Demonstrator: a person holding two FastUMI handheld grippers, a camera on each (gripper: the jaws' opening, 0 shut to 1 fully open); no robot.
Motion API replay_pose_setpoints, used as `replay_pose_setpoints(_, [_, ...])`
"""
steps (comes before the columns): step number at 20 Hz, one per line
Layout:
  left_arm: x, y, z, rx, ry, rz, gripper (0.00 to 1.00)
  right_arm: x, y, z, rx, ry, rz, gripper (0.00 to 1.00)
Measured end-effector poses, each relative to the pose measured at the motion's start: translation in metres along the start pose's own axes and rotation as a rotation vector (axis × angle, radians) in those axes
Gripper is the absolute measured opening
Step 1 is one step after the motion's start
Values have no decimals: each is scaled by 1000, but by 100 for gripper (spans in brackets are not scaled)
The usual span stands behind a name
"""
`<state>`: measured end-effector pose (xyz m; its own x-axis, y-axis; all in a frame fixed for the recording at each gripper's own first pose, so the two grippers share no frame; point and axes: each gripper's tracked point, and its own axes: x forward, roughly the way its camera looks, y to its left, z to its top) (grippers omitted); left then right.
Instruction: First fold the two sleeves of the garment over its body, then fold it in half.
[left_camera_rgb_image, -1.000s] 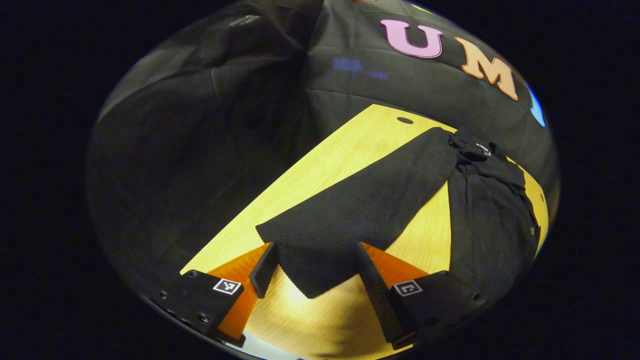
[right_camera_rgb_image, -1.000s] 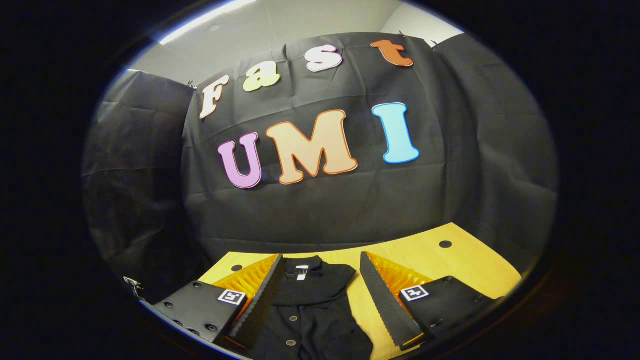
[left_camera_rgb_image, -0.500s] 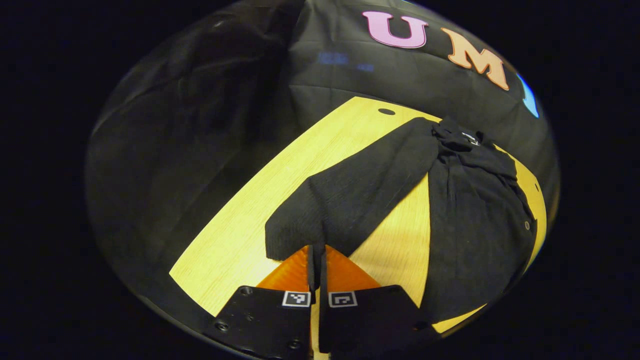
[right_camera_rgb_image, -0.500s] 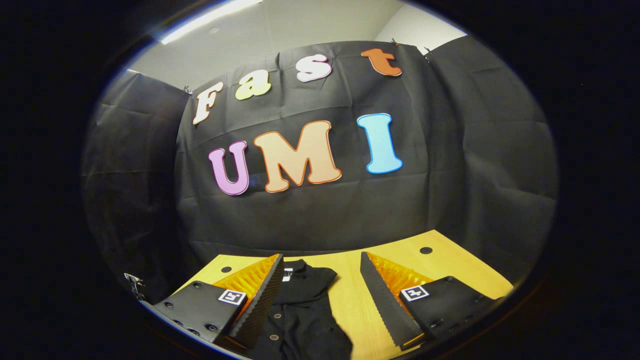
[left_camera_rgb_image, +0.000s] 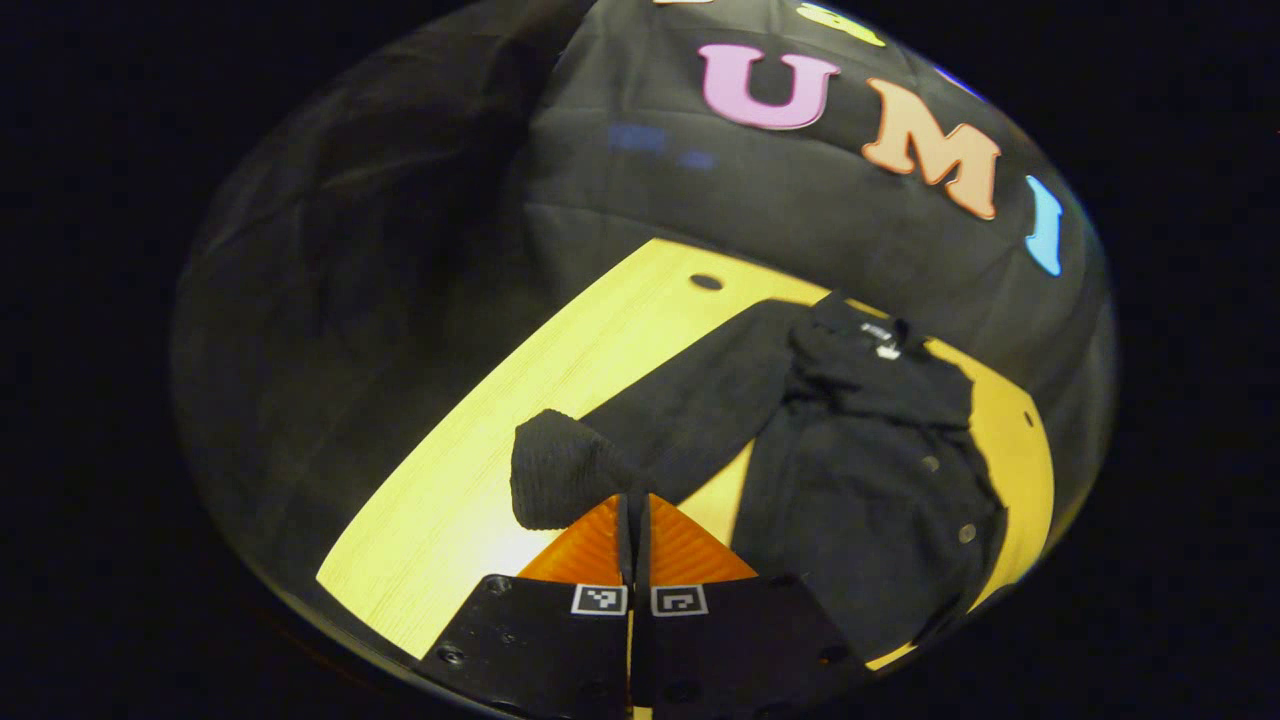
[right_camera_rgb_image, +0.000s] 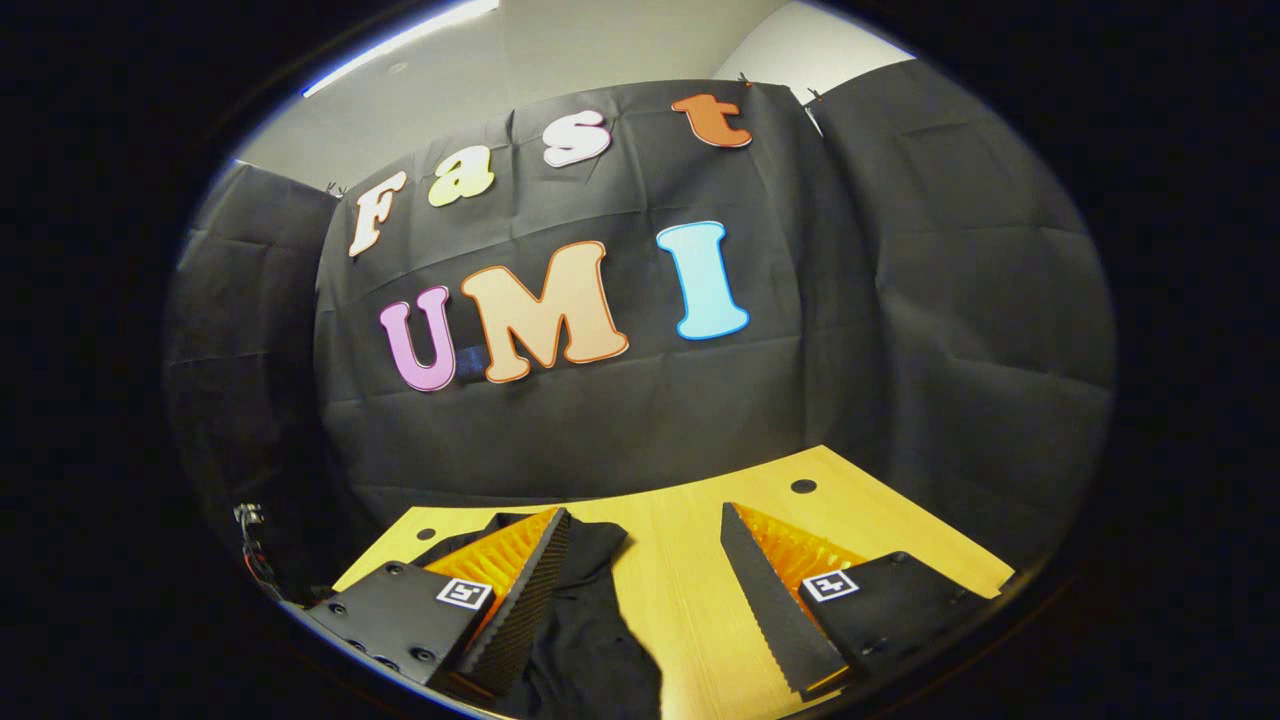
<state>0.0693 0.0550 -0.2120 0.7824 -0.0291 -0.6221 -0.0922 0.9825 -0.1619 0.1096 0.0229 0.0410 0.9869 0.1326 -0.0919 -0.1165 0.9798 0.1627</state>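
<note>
In the left gripper view, the bare tabletop (left_camera_rgb_image: 470, 440) runs as a yellow wooden strip from the lower left toward the upper right, with a small dark hole (left_camera_rgb_image: 706, 282) near its far edge, close to the black cloth wall (left_camera_rgb_image: 640, 190). On it lies the black garment (left_camera_rgb_image: 860, 470), a buttoned knit top with its collar (left_camera_rgb_image: 870, 340) toward the wall and its body stretching back toward the right side of the view. One sleeve (left_camera_rgb_image: 680, 420) reaches out from the shoulder to the left and down toward the camera, and its cuff end (left_camera_rgb_image: 560, 470) is bunched and raised off the wood. The left gripper (left_camera_rgb_image: 634, 515) sits at the bottom centre with its jaws pressed together on that cuff end — the knit comes out just above their tips, and no gap shows between them. A wedge of bare wood lies between the sleeve and the garment's body.

In the right gripper view, the garment (right_camera_rgb_image: 590, 640) lies at the lower left of the tabletop (right_camera_rgb_image: 690, 560), partly behind the gripper's left finger, with part of its collar area showing just above. The right gripper (right_camera_rgb_image: 640, 545) hangs above the tabletop with its jaws wide apart and nothing between them — bare wood shows in the gap. A hole (right_camera_rgb_image: 803, 486) marks the tabletop's far right corner and another (right_camera_rgb_image: 426, 534) the far left, and the black cloth wall (right_camera_rgb_image: 900, 330) rises behind, with a pale ceiling (right_camera_rgb_image: 600, 40) above it.
</note>
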Motion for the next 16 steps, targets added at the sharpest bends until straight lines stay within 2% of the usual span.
replay_pose_setpoints(3, [2, -51, 50, 84, -74, -93, 0, -9, -12, -4, 0, 4, -11, 96])
replay_pose_setpoints(7, [5, -134, 95, 140, -157, -217, 0, -18, -24, -13, 0, 19, -13, 96])
replay_pose_setpoints(9, [7, -171, 109, 196, -194, -258, 0, -21, -29, -15, 14, 25, -3, 96])
replay_pose_setpoints(10, [8, -190, 114, 221, -209, -278, 0, -22, -30, -15, 22, 26, 1, 92])
replay_pose_setpoints(13, [17, -249, 126, 265, -244, -340, 0, -24, -36, -16, 41, 22, 14, 92])
replay_pose_setpoints(15, [24, -280, 132, 317, -265, -349, 0, -26, -38, -19, 49, 24, 30, 92])
replay_pose_setpoints(16, [29, -295, 135, 337, -272, -355, 0, -26, -41, -21, 48, 26, 27, 96])
